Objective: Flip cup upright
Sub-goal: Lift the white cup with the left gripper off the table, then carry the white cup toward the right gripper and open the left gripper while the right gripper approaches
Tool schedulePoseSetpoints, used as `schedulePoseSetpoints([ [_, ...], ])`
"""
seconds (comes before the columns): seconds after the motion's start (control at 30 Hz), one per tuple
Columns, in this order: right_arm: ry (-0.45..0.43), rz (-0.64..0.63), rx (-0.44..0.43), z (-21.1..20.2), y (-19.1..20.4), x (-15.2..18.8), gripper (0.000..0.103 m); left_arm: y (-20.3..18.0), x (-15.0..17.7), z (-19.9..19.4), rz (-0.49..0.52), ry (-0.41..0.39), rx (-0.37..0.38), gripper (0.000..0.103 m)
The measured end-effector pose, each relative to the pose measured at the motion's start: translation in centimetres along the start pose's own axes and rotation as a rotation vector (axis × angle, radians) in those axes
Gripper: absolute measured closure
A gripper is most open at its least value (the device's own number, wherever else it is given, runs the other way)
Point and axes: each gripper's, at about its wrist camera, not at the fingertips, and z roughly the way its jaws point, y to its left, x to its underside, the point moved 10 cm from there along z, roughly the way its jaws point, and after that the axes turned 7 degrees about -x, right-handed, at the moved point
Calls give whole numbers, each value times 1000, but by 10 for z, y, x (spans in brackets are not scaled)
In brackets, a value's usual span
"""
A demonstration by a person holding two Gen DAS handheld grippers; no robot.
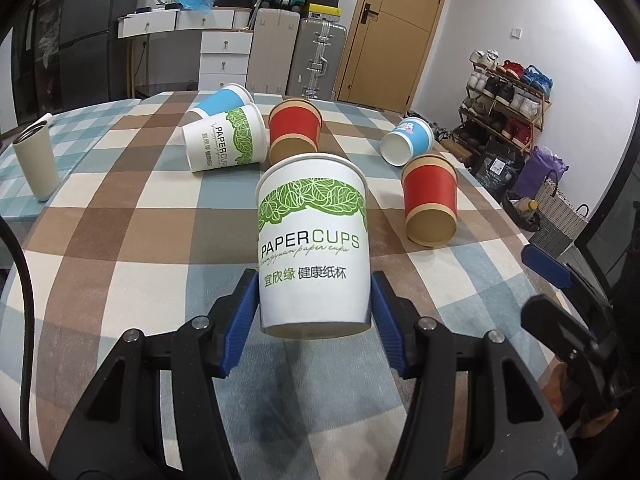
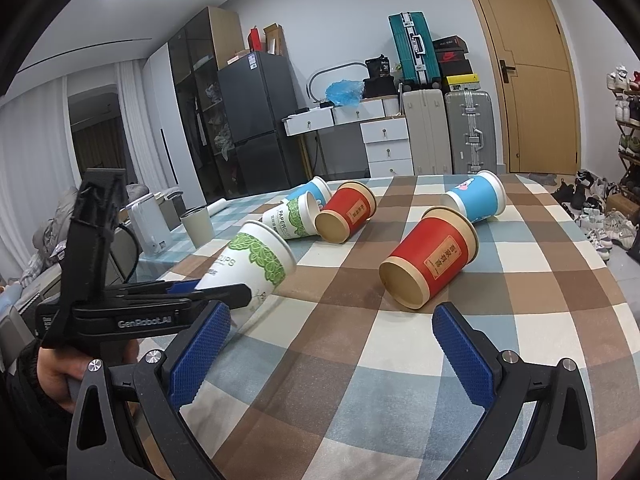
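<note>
Left tool [image 1: 314, 312] clamps white leaf-print cup [image 1: 314, 240] near base, lifted off surface [image 1: 120, 240], tilted, not yet stood. Right tool [image 2: 330, 344] open, empty. 5 cups remain lying.

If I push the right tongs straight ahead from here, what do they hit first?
Most likely the near red cup, lying on its side with its base toward the open right tongs. Only bare checked tablecloth lies between them, though depth is hard to judge.
</note>
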Motion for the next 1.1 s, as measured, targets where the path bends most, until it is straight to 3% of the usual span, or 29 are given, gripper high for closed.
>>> schedulePoseSetpoints([
  [0.63,10,-16,-4,1,10,4,0,-4,51,-60,-31,-38,44,50],
  [1.1,15,-23,1,3,11,8,0,-8,66,-63,-48,-43,27,50],
])
